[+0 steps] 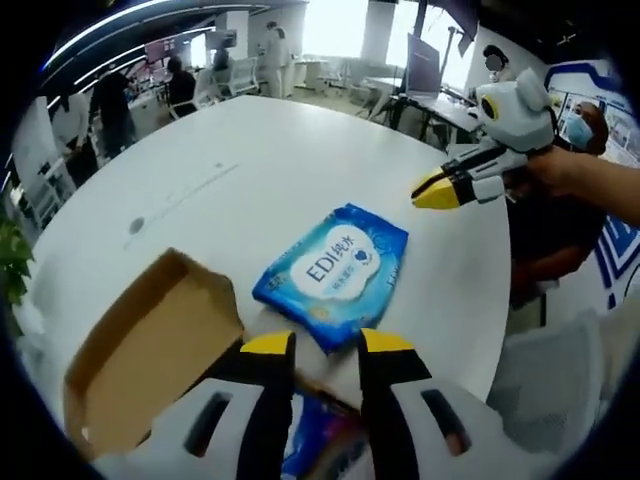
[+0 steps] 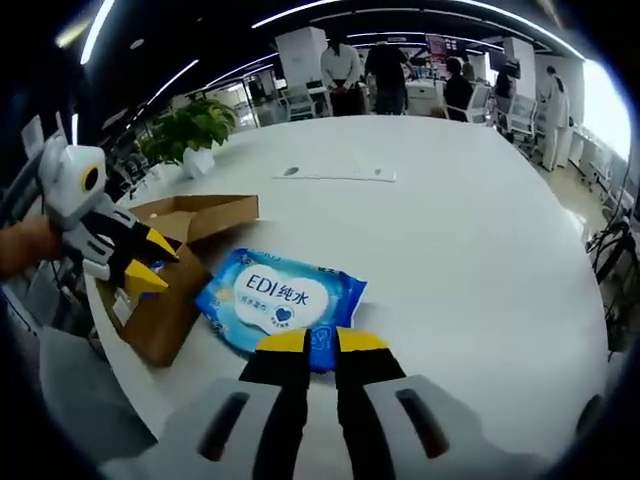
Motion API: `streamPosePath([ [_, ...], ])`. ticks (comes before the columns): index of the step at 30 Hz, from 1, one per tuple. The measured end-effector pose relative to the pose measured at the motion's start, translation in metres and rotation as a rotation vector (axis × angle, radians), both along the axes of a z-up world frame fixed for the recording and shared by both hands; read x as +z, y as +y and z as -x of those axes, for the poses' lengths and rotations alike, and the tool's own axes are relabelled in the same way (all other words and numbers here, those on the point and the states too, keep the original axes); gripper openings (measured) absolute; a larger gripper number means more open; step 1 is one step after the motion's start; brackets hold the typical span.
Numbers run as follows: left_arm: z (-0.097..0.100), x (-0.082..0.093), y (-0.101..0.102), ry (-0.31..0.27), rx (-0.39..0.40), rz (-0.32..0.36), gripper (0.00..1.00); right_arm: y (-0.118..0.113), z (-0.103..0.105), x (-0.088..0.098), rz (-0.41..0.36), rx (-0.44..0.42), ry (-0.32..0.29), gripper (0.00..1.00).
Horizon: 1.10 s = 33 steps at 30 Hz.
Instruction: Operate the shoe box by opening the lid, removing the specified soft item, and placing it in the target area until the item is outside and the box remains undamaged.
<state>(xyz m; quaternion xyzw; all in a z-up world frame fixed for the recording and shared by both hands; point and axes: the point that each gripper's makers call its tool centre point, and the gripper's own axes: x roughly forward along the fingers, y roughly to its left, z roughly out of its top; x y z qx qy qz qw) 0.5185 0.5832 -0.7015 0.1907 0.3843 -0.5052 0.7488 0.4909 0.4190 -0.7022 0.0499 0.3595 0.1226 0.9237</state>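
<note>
Nearest the lens in the right gripper view, the right gripper is sitting low over the near edge of the blue wet-wipes pack, its yellow-tipped jaws standing a narrow gap apart with nothing between them. The pack, printed "EDI", is lying flat on the white table, just beside the open cardboard shoe box and fully outside it.

Over in the left gripper view, the left gripper is hovering above the box's near edge, jaws apart and empty. Something blue is peeking between its jaws down in the box; it may be a second pack, but the view there is too cramped to say. The box flap is lying open, so the lid step looks done.

Judging the step in hand: the soft item is out and being settled on the table. To finish well, the right gripper should be backing away level, not dragging the pack's edge. If the pack needs shifting, pinch the crimped end seam, not the soft middle, and lift before sliding. The left gripper should be keeping clear of the cardboard walls, since a knock could crease them.
</note>
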Motion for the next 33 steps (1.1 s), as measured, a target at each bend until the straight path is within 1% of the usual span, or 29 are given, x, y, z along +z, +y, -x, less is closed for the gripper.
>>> streamPosePath([
  [2, 0.005, 0.002, 0.007, 0.005, -0.014, -0.007, 0.26, 0.004, 0.002, 0.004, 0.011, 0.019, -0.004, 0.1],
  [5, 0.006, 0.007, 0.015, -0.003, -0.02, -0.002, 0.26, 0.013, 0.004, 0.011, 0.011, 0.049, -0.017, 0.11],
  [6, 0.005, 0.011, 0.017, 0.0, -0.009, 0.016, 0.26, 0.016, 0.004, 0.013, 0.01, 0.051, -0.026, 0.13],
  [8, 0.006, 0.02, 0.019, 0.022, 0.007, 0.063, 0.27, 0.025, 0.004, 0.019, 0.001, 0.065, -0.039, 0.13],
  [11, 0.006, 0.029, 0.026, 0.019, 0.006, 0.082, 0.28, 0.042, 0.001, 0.03, 0.007, 0.11, -0.07, 0.15],
  [15, 0.007, 0.037, 0.037, 0.0, -0.016, 0.093, 0.3, 0.064, -0.003, 0.044, 0.005, 0.171, -0.103, 0.17],
  [18, 0.004, 0.036, 0.05, -0.01, -0.014, 0.073, 0.3, 0.076, -0.005, 0.051, 0.001, 0.201, -0.117, 0.18],
  [23, 0.004, 0.03, 0.072, -0.01, -0.007, 0.048, 0.31, 0.098, -0.007, 0.061, 0.008, 0.266, -0.13, 0.19],
  [27, 0.007, 0.025, 0.083, -0.004, -0.015, 0.044, 0.31, 0.114, -0.009, 0.066, 0.016, 0.312, -0.14, 0.2],
  [30, 0.011, 0.022, 0.088, 0.008, -0.023, 0.059, 0.31, 0.126, -0.011, 0.067, 0.017, 0.34, -0.145, 0.2],
  [33, 0.014, 0.016, 0.092, 0.019, -0.038, 0.057, 0.32, 0.142, -0.012, 0.067, 0.021, 0.392, -0.15, 0.2],
])
